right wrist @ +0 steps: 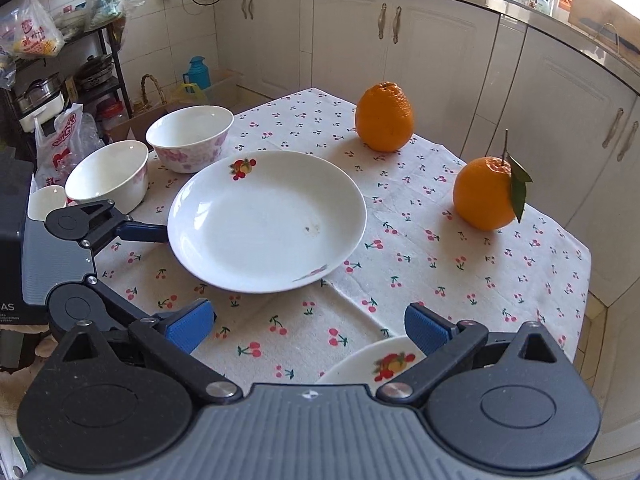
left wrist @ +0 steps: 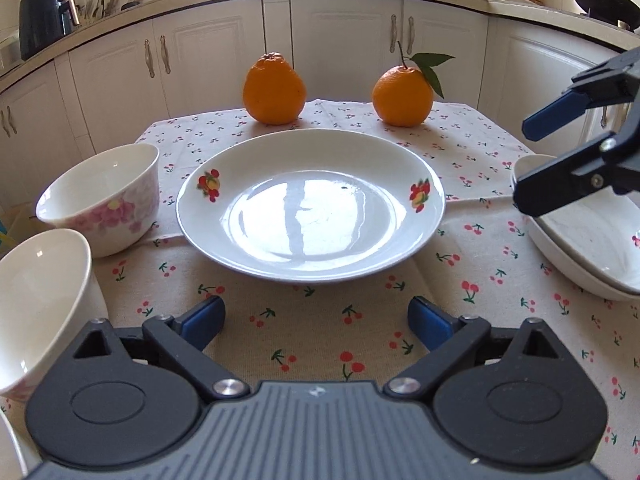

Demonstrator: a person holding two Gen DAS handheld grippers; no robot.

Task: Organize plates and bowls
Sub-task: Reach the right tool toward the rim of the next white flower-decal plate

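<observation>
— So, where do the plates and bowls sit right now?

— On my left wrist view the big plate point(left wrist: 311, 204) lies flat in the middle of the tabletop point(left wrist: 304, 332), on the cherry-print cloth point(left wrist: 480, 248). Two bowls stand to its left: the pink-flowered bowl point(left wrist: 105, 200) further back, just beside the plate's rim, and a plain white bowl point(left wrist: 40, 308) nearer me. At the right edge I see stacked plates point(left wrist: 592, 248).

— And your fingers?

— My left gripper point(left wrist: 316, 322) has its fingers spread wide, holding nothing, low over the cloth just short of the big plate. My right gripper point(right wrist: 310, 326) is likewise released, and hangs above the stacked plates point(right wrist: 376, 364); one fruit-printed rim shows between its fingers. From the left view, the right gripper's fingers point(left wrist: 552, 116) are apart, over that stack.

— Anything else on the cloth?

— Two oranges at the far side, well apart from each other: a knobbed orange point(left wrist: 275, 89) and a leafed orange point(left wrist: 403, 96). White cabinets point(left wrist: 224, 52) stand behind.
</observation>
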